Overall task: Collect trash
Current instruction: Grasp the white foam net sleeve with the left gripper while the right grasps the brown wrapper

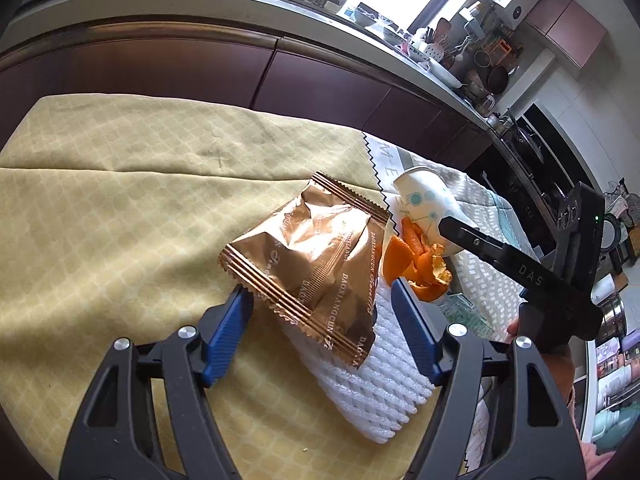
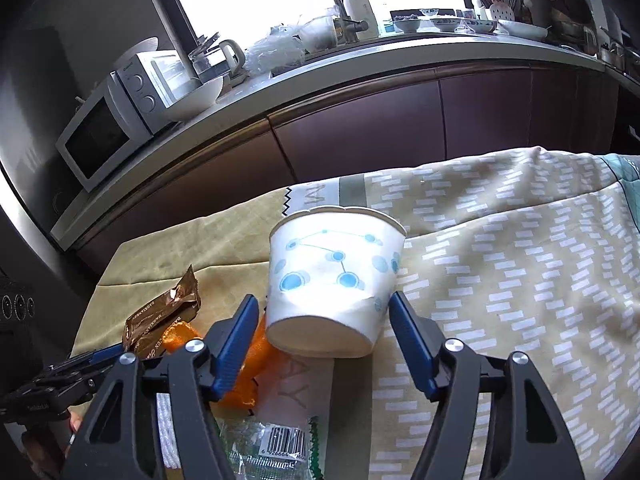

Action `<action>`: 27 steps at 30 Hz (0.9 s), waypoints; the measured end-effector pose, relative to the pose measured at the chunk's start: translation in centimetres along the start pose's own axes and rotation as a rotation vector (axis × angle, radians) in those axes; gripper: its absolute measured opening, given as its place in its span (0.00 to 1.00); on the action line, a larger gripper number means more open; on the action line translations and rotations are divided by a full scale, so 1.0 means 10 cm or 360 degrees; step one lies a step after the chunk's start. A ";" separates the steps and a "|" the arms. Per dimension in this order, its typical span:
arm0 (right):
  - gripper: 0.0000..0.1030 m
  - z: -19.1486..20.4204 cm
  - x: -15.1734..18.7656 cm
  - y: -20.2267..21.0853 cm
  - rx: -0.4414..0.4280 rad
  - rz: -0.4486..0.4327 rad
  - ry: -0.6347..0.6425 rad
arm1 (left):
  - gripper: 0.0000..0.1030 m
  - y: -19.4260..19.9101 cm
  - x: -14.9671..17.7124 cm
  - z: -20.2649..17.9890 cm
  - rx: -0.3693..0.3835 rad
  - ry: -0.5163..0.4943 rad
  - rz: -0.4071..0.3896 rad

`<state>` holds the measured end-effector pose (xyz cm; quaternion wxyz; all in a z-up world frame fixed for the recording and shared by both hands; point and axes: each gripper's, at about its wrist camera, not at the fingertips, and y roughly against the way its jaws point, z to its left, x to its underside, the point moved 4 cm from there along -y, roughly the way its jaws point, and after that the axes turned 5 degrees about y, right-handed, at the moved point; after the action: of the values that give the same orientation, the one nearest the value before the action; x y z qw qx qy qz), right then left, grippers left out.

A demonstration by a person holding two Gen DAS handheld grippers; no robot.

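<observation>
Crinkled copper foil wrapper (image 1: 308, 256) overlaps white ribbed foam netting (image 1: 380, 376).

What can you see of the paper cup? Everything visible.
The paper cup is white with blue dots joined by thin lines and has a rolled rim. It lies tipped on the patterned cloth, base toward the right gripper, whose open blue pads flank it without pressing. Orange peel sits against its lower left side.
</observation>
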<state>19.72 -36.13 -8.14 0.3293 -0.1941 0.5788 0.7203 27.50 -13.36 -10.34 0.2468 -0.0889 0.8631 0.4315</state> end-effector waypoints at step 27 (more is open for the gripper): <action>0.58 0.29 0.09 0.58 -0.0180 -0.0166 0.0102 | 0.33 0.73 0.23 -0.09 -0.0003 -0.0091 -0.0247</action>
<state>15.34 -33.78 -3.86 0.3362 -0.2653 0.5365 0.7272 22.54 -9.47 -5.92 0.3040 -0.1434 0.8459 0.4142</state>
